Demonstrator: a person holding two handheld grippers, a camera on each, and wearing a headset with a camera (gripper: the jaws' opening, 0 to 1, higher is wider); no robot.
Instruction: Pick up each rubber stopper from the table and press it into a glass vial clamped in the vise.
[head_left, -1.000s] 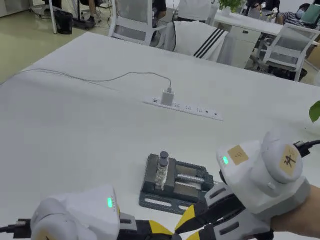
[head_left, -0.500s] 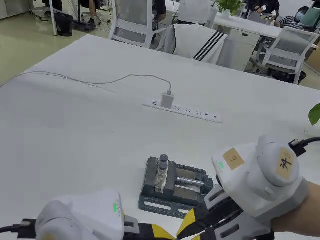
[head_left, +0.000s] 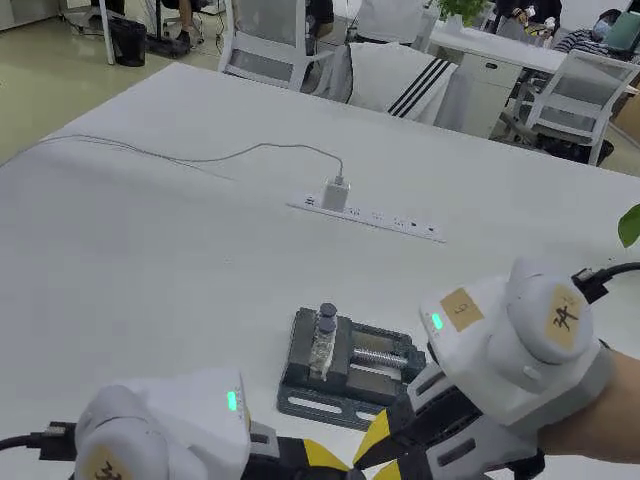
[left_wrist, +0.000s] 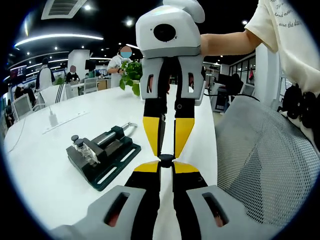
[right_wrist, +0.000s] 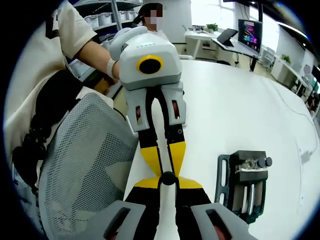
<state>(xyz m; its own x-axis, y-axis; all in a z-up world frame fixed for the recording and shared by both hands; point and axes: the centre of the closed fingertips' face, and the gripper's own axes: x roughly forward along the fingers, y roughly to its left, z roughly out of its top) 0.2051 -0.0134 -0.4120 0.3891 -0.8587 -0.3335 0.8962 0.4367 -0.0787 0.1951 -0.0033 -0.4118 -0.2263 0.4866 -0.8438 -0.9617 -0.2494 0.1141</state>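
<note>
A small black rubber stopper (left_wrist: 166, 158) (right_wrist: 167, 177) sits pinched where my two grippers meet tip to tip. In the head view the left gripper (head_left: 335, 470) reaches in from the bottom left and the right gripper (head_left: 368, 455) from the right. Both are low, in front of the vise. Each pair of jaws is closed to a point on the stopper. The dark bench vise (head_left: 350, 385) (left_wrist: 107, 152) (right_wrist: 245, 185) stands on the white table and clamps two glass vials (head_left: 323, 340) (left_wrist: 82, 147) (right_wrist: 252, 163) upright, each with a dark stopper in its mouth.
A white power strip (head_left: 370, 213) with a plugged charger and its cable (head_left: 180, 158) lies farther back on the table. A grey mesh chair (left_wrist: 260, 150) (right_wrist: 85, 150) is close to the table's near edge (left_wrist: 212, 130). Chairs and desks stand behind.
The grippers stay tip to tip at the bottom of the head view. The right gripper has drifted slightly left; the vise and vials have not moved.
</note>
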